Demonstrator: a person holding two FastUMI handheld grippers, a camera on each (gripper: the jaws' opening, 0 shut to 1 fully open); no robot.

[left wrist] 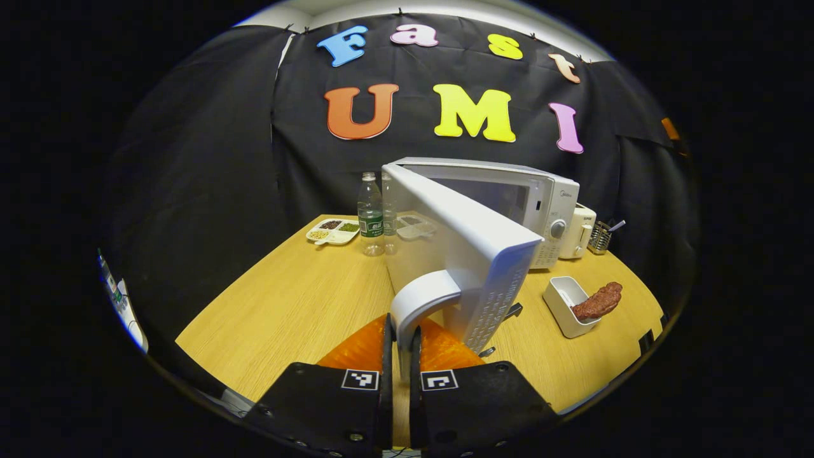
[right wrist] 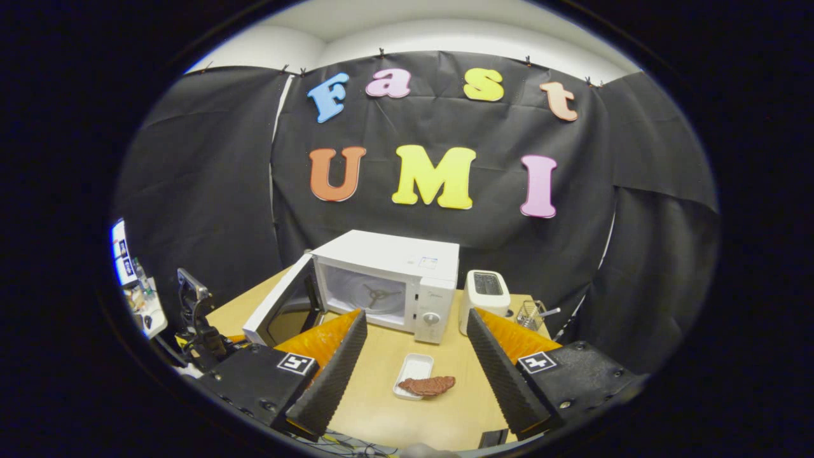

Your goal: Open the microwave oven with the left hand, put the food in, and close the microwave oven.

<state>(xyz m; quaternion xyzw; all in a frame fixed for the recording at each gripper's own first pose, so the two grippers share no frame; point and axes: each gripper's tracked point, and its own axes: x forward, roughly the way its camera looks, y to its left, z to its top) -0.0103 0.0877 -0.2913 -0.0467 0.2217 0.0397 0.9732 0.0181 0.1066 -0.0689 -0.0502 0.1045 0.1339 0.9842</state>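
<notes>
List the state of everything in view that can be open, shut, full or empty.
Microwave door: open, handle gripped.
Microwave cavity: empty.
Left gripper: shut on the door handle.
Right gripper: open, holding nothing.
White tray: food lies across its rim.

A small brand mark sat on the microwave oven [left wrist: 509, 203] at the top of its control panel, right of centre in the left gripper view, too tiny to make out. The bottle [left wrist: 371, 215] left of the open door wore a green label whose print was blurred. Each finger of the left hand-held gripper [left wrist: 400, 346] carried a square black-and-white coded marker, no letters on them.
</notes>
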